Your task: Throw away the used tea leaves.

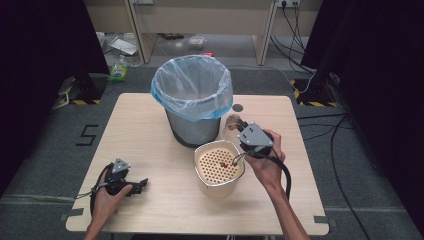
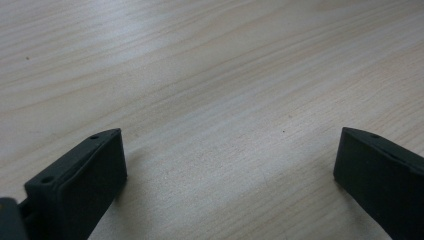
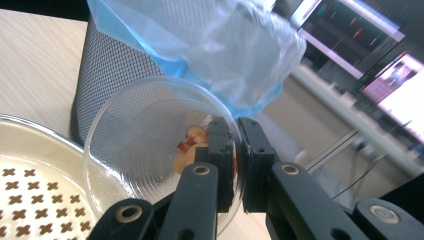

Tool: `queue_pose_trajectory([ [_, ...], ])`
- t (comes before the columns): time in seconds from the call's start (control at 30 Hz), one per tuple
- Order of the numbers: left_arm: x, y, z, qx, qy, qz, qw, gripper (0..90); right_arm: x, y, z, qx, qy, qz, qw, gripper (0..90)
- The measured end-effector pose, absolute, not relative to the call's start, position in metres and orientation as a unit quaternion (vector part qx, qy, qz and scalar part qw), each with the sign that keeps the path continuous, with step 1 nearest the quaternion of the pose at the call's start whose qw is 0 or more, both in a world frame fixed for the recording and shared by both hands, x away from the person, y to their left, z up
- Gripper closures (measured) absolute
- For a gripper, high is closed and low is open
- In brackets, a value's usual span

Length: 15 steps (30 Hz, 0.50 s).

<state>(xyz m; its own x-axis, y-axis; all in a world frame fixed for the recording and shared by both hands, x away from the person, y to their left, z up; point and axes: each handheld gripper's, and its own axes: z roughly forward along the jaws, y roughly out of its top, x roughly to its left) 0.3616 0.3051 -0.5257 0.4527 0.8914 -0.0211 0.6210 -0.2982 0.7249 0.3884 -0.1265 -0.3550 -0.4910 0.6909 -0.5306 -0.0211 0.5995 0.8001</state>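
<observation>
One ribbed clear cup [image 3: 150,150], pinched.

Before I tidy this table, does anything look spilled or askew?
Yes: the clear plastic cup, pinched by its rim in the right gripper, is tipped on its side with food bits inside. A few red bits lie on the beige perforated strainer.

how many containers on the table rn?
3: the lined mesh trash bin at centre back, a perforated strainer bowl in front of it, a clear plastic cup clamped by the right gripper.

Bin [image 1: 192,100] behind strainer pot [image 1: 218,169]; cup [image 3: 165,145] right of bin
</observation>
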Motion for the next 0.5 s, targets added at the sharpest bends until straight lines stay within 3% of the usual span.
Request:
queue_pose_trajectory([
  [0.23,0.361,0.305,-0.526,0.782,0.483,0.198,0.341,0.0,0.365,-0.111,-0.363,0.148,0.736,0.359,0.554,86.0],
  [0.5,0.36,0.305,-0.526,0.782,0.482,0.198,0.341,0.0,0.346,-0.102,-0.372,0.102,0.709,0.332,0.614,86.7],
])
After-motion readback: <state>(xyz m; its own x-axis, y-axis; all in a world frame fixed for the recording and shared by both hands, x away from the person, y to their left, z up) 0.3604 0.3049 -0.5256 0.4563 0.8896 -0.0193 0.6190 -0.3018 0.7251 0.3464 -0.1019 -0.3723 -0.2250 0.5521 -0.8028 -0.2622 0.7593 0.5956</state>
